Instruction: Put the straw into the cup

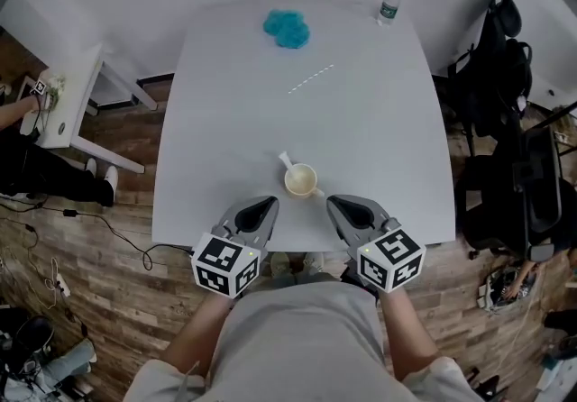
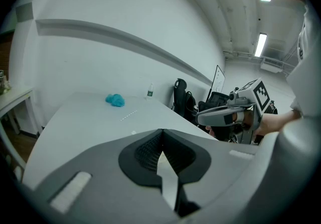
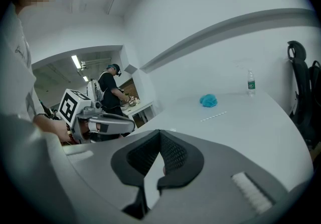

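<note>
A white straw [image 1: 311, 78] lies flat on the white table [image 1: 379, 148], past the middle toward the far side. It also shows small in the left gripper view as the straw [image 2: 129, 115] and in the right gripper view as the straw [image 3: 214, 116]. A cream cup [image 1: 300, 180] with a handle stands upright near the table's front edge. My left gripper [image 1: 269, 202] hovers just left of the cup and my right gripper [image 1: 332, 202] just right of it. Both are shut with nothing in them, as the left gripper [image 2: 161, 131] and the right gripper [image 3: 159, 132] show close up.
A teal cloth [image 1: 287, 28] lies at the far side and a water bottle [image 1: 389, 4] stands at the far right corner. Black chairs [image 1: 505, 76] crowd the table's right side. A small white table [image 1: 63, 76] stands to the left. A person [image 3: 113, 87] stands in the background.
</note>
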